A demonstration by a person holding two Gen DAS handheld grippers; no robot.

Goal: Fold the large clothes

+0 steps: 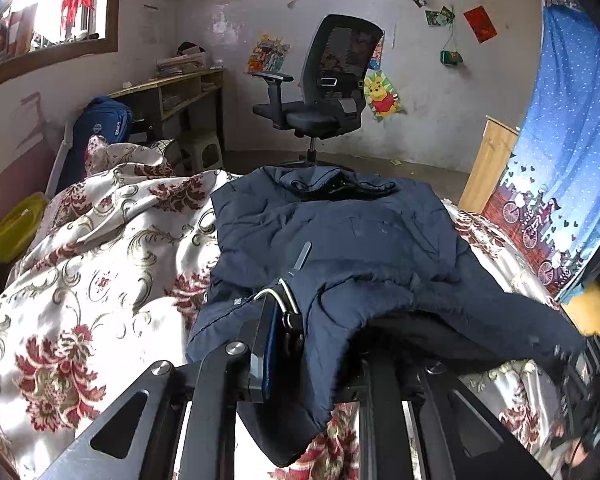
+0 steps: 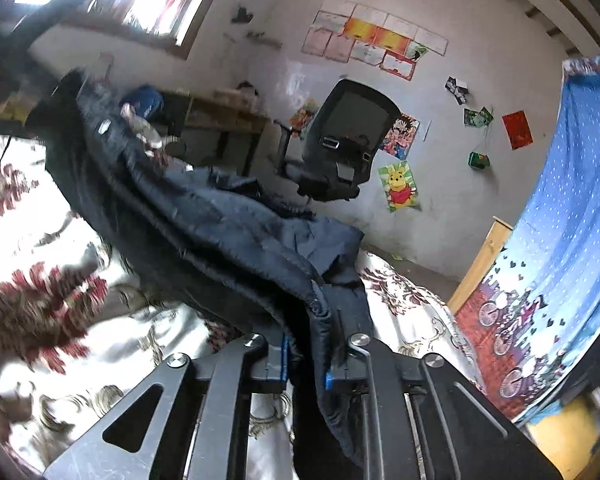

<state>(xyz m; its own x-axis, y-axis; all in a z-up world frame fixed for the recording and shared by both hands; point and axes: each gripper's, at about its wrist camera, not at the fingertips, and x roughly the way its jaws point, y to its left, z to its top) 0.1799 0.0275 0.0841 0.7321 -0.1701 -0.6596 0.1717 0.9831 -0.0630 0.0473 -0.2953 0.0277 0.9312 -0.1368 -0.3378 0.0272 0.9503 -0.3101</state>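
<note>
A large dark navy padded jacket [image 1: 340, 232] lies spread on the floral bedspread [image 1: 80, 260], collar towards the far end of the bed. Its near edge is draped over my left gripper [image 1: 320, 340], which is shut on the fabric. One blue-padded finger [image 1: 266, 344] shows and the other is hidden under the cloth. A zipper pull [image 1: 302, 256] sticks up just beyond it. In the right wrist view the jacket [image 2: 204, 232] hangs lifted and stretched up towards the upper left. My right gripper [image 2: 306, 356] is shut on the jacket's bunched hem, which fills the narrow gap between the pads.
A black office chair [image 1: 320, 92] stands past the foot of the bed. A wooden desk [image 1: 172, 92] and a blue backpack [image 1: 100, 128] are at the left. A blue printed curtain [image 1: 560, 160] and a wooden board [image 1: 488, 160] are on the right.
</note>
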